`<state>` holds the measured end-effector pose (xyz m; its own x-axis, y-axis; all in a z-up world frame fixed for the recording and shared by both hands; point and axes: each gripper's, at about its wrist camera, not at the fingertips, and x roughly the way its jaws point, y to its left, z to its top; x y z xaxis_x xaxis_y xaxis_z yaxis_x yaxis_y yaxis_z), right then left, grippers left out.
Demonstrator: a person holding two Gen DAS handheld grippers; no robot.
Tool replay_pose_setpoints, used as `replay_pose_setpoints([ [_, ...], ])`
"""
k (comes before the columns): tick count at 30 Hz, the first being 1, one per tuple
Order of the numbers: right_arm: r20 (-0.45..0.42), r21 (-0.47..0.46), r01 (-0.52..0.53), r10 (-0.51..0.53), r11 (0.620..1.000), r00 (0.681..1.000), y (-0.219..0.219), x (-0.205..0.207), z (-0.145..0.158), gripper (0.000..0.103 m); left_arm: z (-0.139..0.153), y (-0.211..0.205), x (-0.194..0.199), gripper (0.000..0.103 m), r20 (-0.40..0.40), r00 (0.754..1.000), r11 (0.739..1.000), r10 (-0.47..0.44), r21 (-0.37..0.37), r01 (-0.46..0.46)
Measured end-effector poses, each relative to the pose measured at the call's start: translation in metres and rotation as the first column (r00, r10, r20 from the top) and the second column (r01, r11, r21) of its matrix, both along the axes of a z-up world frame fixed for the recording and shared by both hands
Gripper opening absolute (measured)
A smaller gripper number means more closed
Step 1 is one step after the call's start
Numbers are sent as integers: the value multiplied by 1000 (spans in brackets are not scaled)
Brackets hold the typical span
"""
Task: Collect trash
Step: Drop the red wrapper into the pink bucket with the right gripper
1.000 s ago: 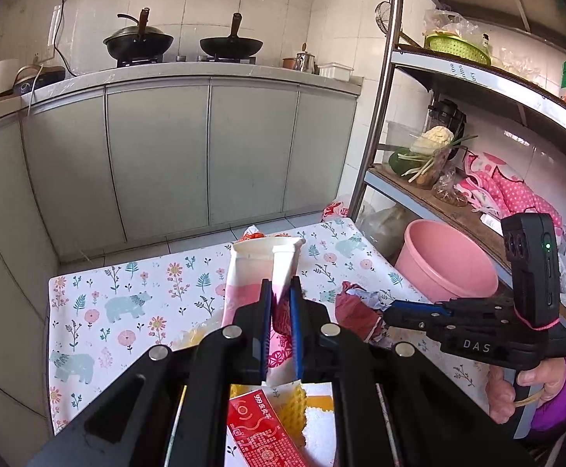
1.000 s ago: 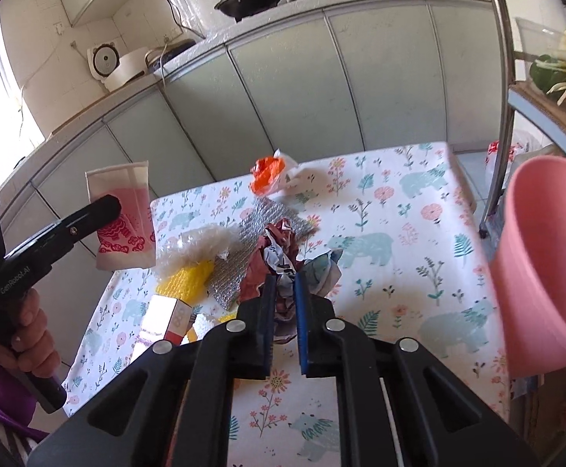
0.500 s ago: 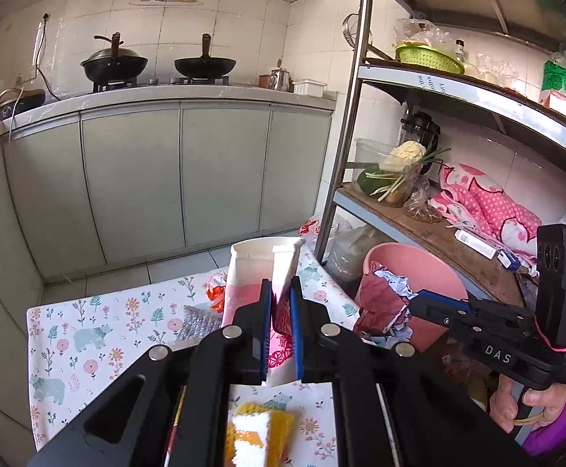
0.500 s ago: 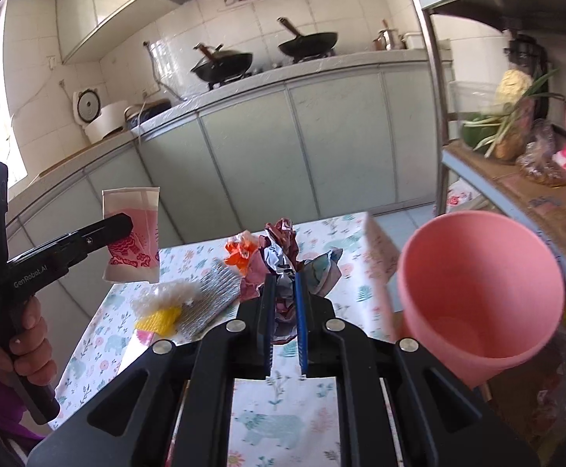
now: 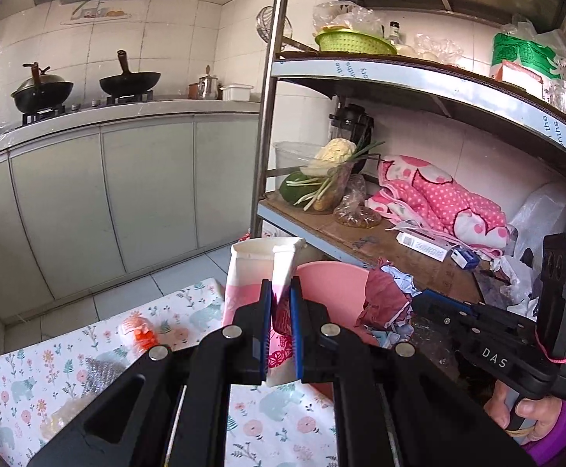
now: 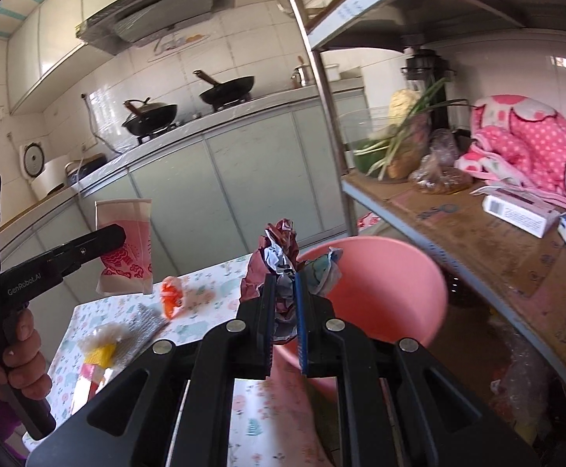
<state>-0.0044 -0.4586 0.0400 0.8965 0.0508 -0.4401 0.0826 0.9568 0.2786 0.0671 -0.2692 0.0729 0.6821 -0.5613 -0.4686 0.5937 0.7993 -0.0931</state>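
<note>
Kitchen cabinets and a metal shelf rack fill the left wrist view, where the left gripper (image 5: 281, 323) is clamped on a pink-and-white paper bag (image 5: 257, 272) held up past the far edge of the tabletop (image 5: 69, 366), just before the pink bucket (image 5: 329, 284). From the right wrist, the right gripper (image 6: 285, 311) pinches a crumpled wrapper wad (image 6: 279, 257) at the bucket's rim (image 6: 380, 241). Both pieces look light and soft, best gripped mid-body, and a loose pinch could let them slip.

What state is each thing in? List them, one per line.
left gripper: shut on the paper bag
paper bag: held up, off the table
right gripper: shut on the crumpled wrapper
crumpled wrapper: held by the bin's rim
pink bin: open, tilted toward the camera
orange scrap: lying on the tablecloth
</note>
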Motion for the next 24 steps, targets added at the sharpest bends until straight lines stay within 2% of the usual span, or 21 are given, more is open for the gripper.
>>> replay_pose_setpoints([
  [6, -16, 11, 51, -51, 999, 999, -22, 3, -9, 10, -11, -49, 9, 8, -25, 997, 997, -71, 14, 72],
  [11, -50, 16, 64, -63, 998, 997, -29, 12, -23, 10, -28, -80, 21, 8, -59, 994, 995, -97, 32, 99],
  [24, -136, 40, 76, -70, 996, 988, -39, 43, -60, 10, -78, -119, 46, 8, -145, 982, 983, -123, 120, 141],
])
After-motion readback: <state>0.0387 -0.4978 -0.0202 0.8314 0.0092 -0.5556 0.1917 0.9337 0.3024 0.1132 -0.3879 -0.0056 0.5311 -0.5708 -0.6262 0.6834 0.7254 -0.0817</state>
